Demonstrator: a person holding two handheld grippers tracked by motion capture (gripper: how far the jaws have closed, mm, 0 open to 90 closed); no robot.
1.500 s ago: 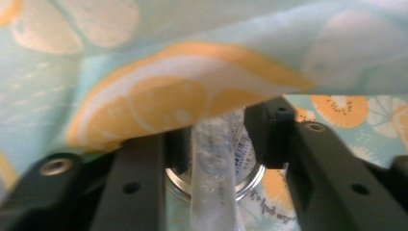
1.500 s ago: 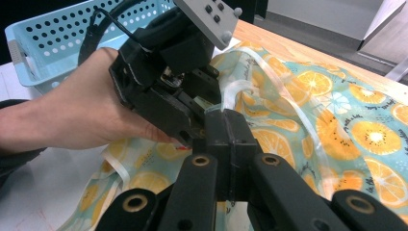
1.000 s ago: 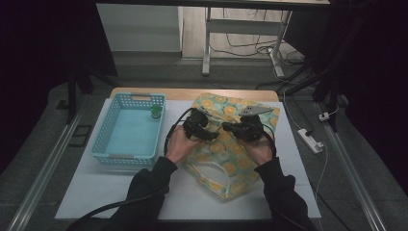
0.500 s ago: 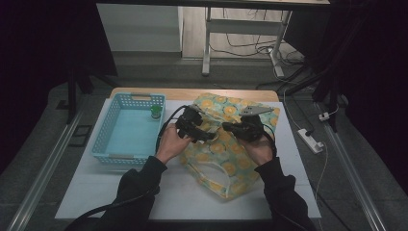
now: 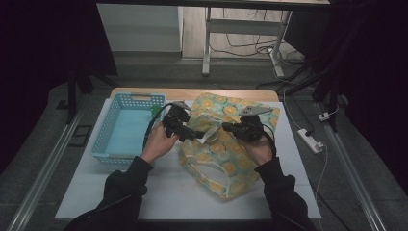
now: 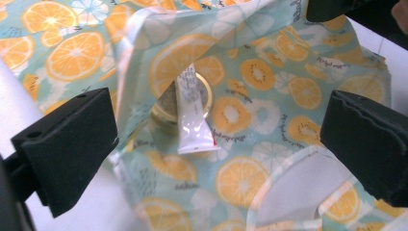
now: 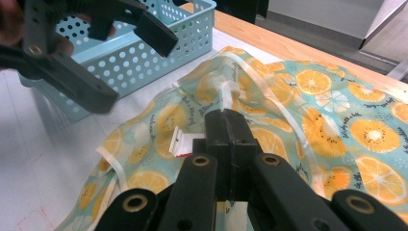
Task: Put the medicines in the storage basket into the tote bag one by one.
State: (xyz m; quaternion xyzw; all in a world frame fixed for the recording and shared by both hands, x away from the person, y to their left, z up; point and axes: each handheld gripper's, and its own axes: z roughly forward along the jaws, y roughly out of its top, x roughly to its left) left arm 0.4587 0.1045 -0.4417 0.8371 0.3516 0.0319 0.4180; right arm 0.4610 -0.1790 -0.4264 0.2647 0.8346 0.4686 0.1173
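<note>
A soft bag (image 5: 226,149) printed with orange and kiwi slices lies on the white table top, its mouth held up. Inside it, in the left gripper view, a white tube (image 6: 192,120) rests across a jar with a gold lid (image 6: 166,108). My left gripper (image 6: 219,125) hovers over the bag's mouth; its jaws have just been opening and stand wide apart with nothing pinched between them. It also appears in the high view, as the left gripper (image 5: 195,134). My right gripper (image 7: 226,122) is shut on the bag's rim (image 7: 226,91) by its pale strap.
A light blue perforated basket (image 5: 108,149) stands left of the bag, with a small green object (image 5: 155,109) in its far right corner. White board lies bare in front of the bag. A power strip (image 5: 310,140) sits off the table's right edge.
My left gripper has spread its jaws and drawn back leftward and slightly up from the bag toward the basket. The right gripper and the bag rim it holds have stayed put.
</note>
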